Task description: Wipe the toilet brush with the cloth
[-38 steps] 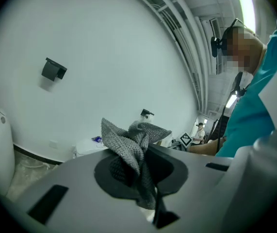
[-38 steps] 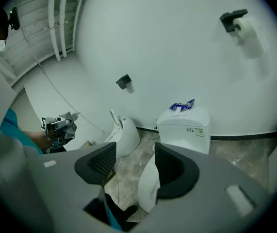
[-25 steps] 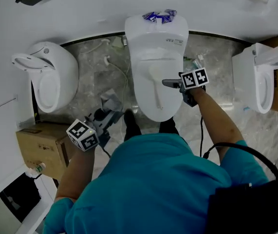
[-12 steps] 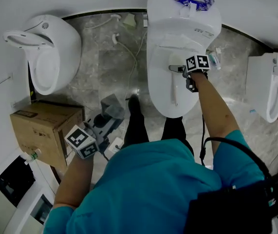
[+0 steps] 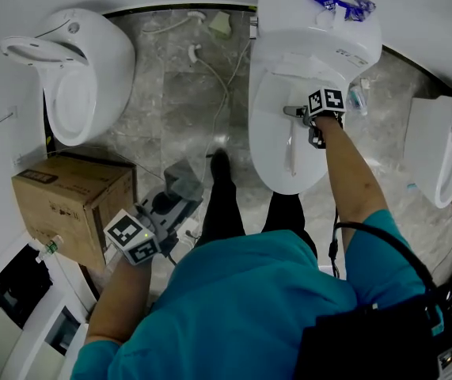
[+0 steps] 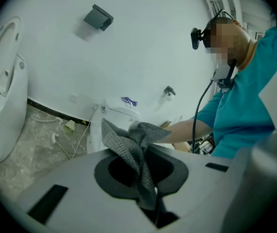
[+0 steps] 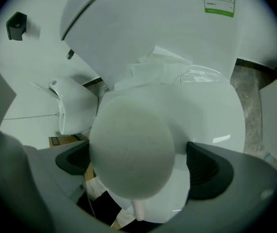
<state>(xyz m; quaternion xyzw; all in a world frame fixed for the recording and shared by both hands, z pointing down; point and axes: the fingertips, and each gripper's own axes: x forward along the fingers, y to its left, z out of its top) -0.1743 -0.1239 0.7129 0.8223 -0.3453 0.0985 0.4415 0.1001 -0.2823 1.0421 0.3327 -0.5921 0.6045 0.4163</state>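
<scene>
The white toilet brush [image 5: 291, 153] lies along the shut lid of the middle toilet [image 5: 269, 145]. My right gripper [image 5: 295, 112] points down over the brush's far end. In the right gripper view its jaws have just been opening and stand wide. The round brush head [image 7: 131, 147] sits between them, and the right pad [image 7: 208, 166] is apart from it. Down at the left, above the floor, my left gripper [image 5: 180, 200] is shut on a grey knitted cloth [image 5: 182, 179]. In the left gripper view the cloth [image 6: 133, 149] sticks up out of the jaws.
A second toilet [image 5: 67, 77] with its seat raised stands at the left, and a third [image 5: 439, 157] at the right. A cardboard box [image 5: 71, 204] sits beside my left gripper. White cables [image 5: 210, 70] trail over the marble floor. Blue packets [image 5: 340, 2] lie on the tank.
My right gripper has dropped onto the toilet lid over the brush. My left gripper has sunk a little toward the box, the cloth still in it.
</scene>
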